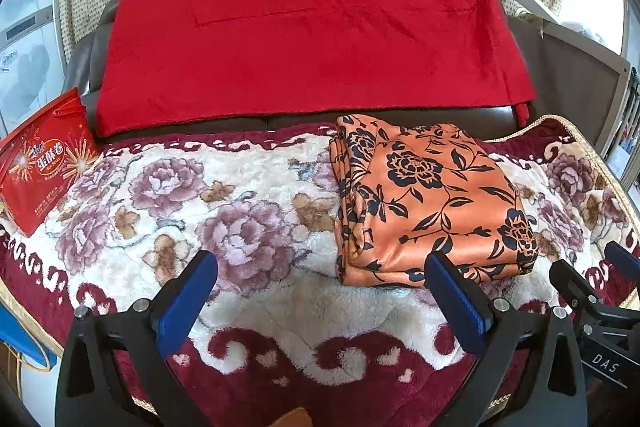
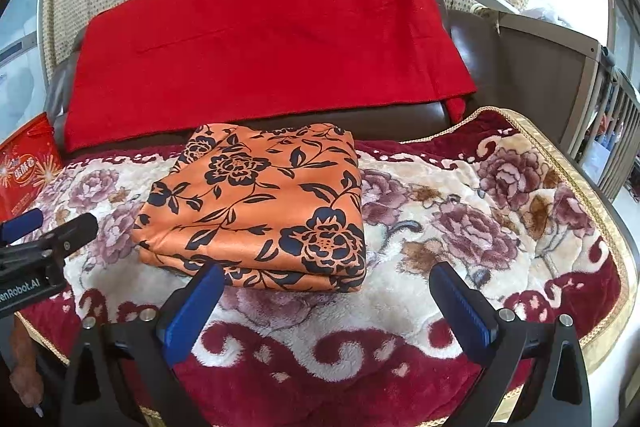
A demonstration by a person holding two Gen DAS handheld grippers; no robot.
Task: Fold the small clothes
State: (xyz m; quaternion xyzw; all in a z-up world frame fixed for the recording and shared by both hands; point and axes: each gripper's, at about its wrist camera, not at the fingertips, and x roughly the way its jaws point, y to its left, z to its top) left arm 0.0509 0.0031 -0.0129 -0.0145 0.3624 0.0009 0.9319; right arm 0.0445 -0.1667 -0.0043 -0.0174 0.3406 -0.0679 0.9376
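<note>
Looking down, we find the orange floral garment [image 2: 256,203] folded in a soft, slippery-looking stack on the plush blanket [image 2: 460,211]. Our left claw [image 1: 320,279] and right claw [image 2: 328,291] gape apart, empty; we would pinch its near layered edge.

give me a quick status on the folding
Left gripper open, empty. Right gripper open, empty. Orange cloth folded on blanket. Nothing in the way.
</note>
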